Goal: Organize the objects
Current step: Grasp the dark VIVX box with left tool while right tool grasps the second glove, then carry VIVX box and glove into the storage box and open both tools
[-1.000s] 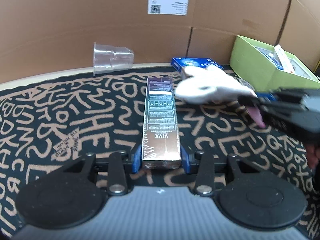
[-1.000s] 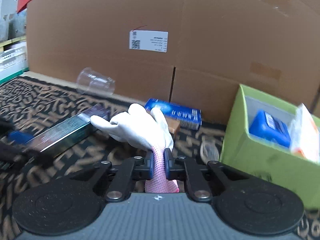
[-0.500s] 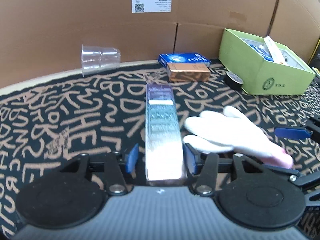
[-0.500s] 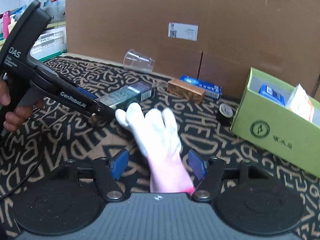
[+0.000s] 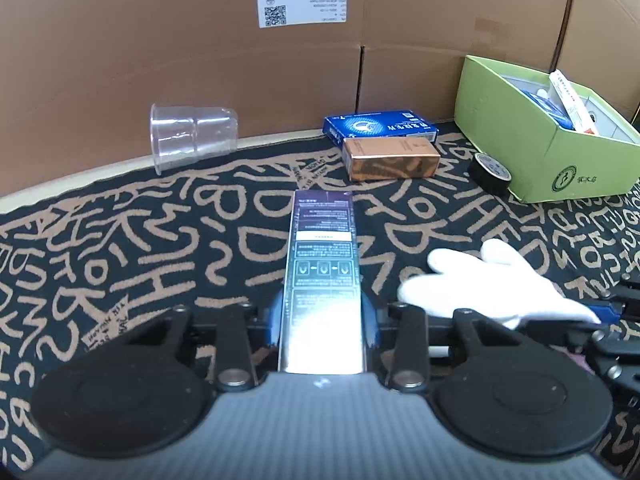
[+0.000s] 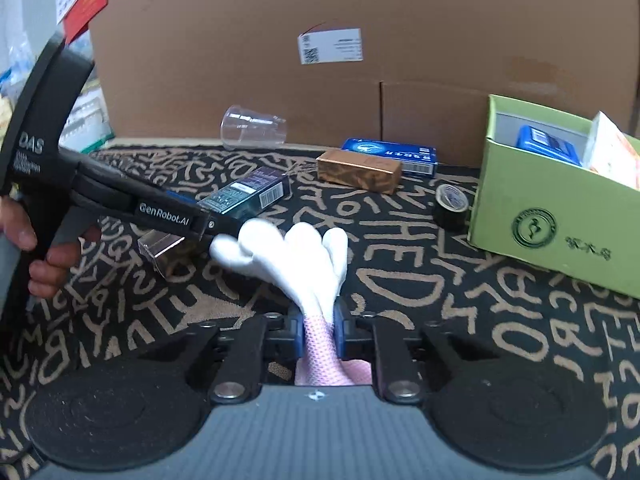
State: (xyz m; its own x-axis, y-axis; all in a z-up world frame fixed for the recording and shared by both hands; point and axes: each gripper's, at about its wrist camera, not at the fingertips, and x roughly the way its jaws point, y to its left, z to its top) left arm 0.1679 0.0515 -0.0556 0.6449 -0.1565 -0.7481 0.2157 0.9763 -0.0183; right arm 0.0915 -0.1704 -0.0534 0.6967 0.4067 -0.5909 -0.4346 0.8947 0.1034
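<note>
Long dark box (image 5: 322, 280), centre of left wrist view, lay lengthwise between left gripper (image 5: 323, 316) jaws, near end at frame's lower middle, far end pointing up-frame. Jaws closing, blue pads against box sides. White glove (image 6: 296, 260), centre of right wrist view, pink cuff pinched in right gripper (image 6: 319, 334) jaws, narrow gap, clamped tight; glove fingers spread up-frame over patterned mat (image 6: 460, 320). In left view, same glove at right-centre, just beside box. Green carton (image 6: 552, 216) at right edge w/ items inside; black tape roll (image 6: 452, 204) just beside its lower-left corner. Copper box (image 5: 392, 158) & blue box (image 5: 380, 126) upper centre, touching. Clear cup (image 5: 194, 136) on its side, upper left. Hand (image 6: 36, 248) at left edge of right view, gripping left tool's handle.
</note>
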